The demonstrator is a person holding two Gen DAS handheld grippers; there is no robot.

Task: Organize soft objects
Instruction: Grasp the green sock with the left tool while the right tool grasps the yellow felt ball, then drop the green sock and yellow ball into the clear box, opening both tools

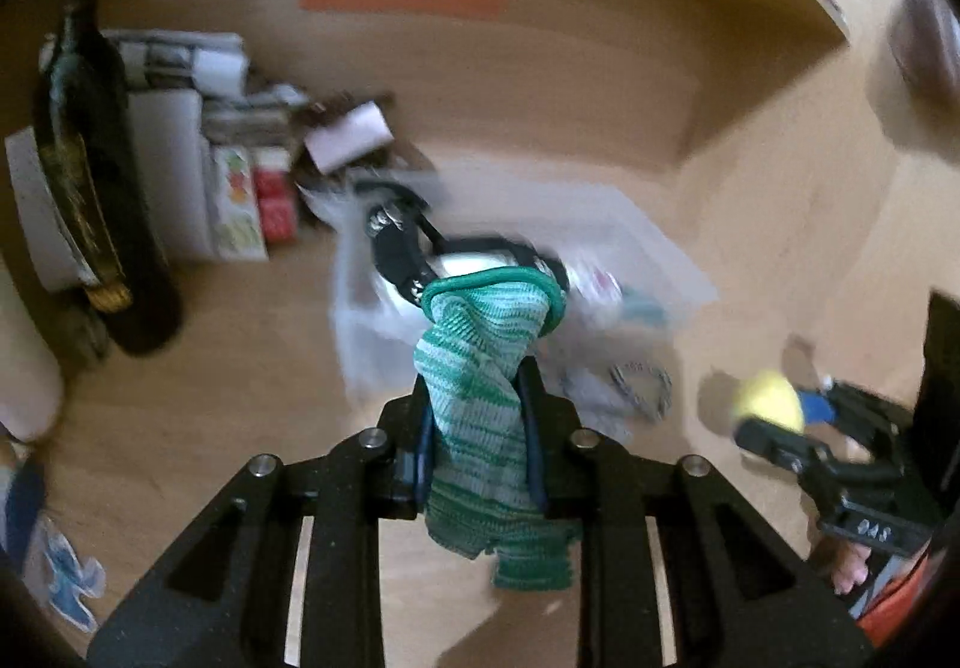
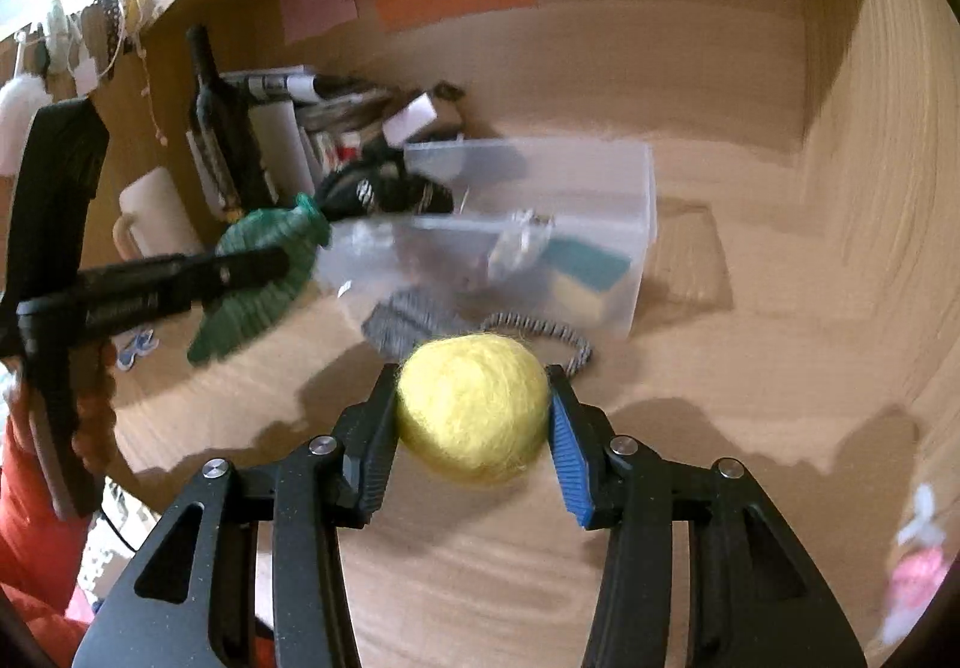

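My left gripper [image 1: 477,386] is shut on a green striped knitted sock [image 1: 480,368], which hangs out from between the fingers above the desk. It also shows in the right wrist view [image 2: 258,272] at the left, held near the box's left end. My right gripper [image 2: 474,398] is shut on a fuzzy yellow ball [image 2: 474,407], held above the desk in front of the box. The ball also shows in the left wrist view [image 1: 771,398]. A clear plastic box [image 2: 636,200] stands on the desk and holds a green-and-yellow sponge [image 2: 588,266] and other small items.
A dark bottle [image 2: 219,122], a cream mug [image 2: 153,212] and stacked boxes and papers [image 2: 324,110] stand at the back left. A grey striped sock [image 2: 408,320] and a striped hair tie [image 2: 558,338] lie in front of the box. A pink soft thing [image 2: 912,578] lies far right.
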